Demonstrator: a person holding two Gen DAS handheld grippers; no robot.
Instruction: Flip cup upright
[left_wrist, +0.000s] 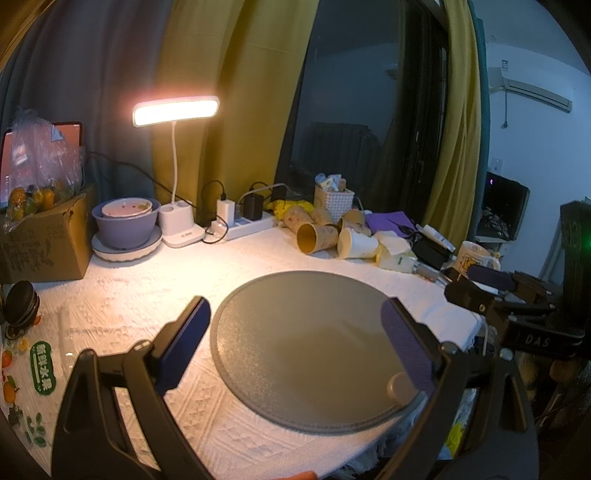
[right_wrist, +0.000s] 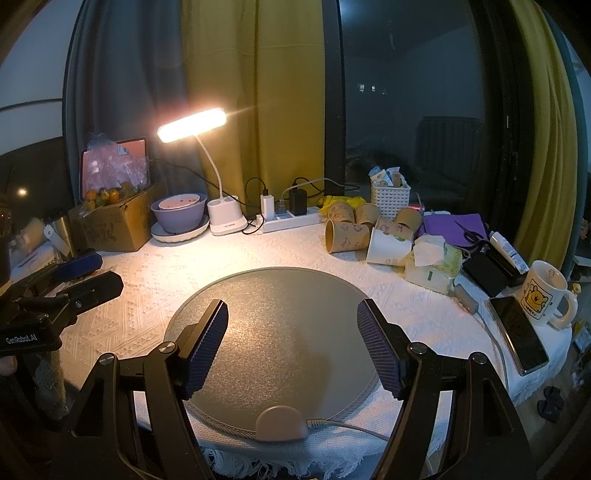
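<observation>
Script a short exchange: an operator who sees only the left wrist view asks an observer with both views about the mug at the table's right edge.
Operator: The right gripper hides part of the mug in my view. Is it upright?
Observer: Yes. The mug stands mouth up, with its handle on its right.
Operator: Is anything beside it?
Observer: A phone lies flat close to its left, screen up.
Operator: And the right gripper's jaws?
Observer: They stand wide apart over the round mat, holding nothing.
</observation>
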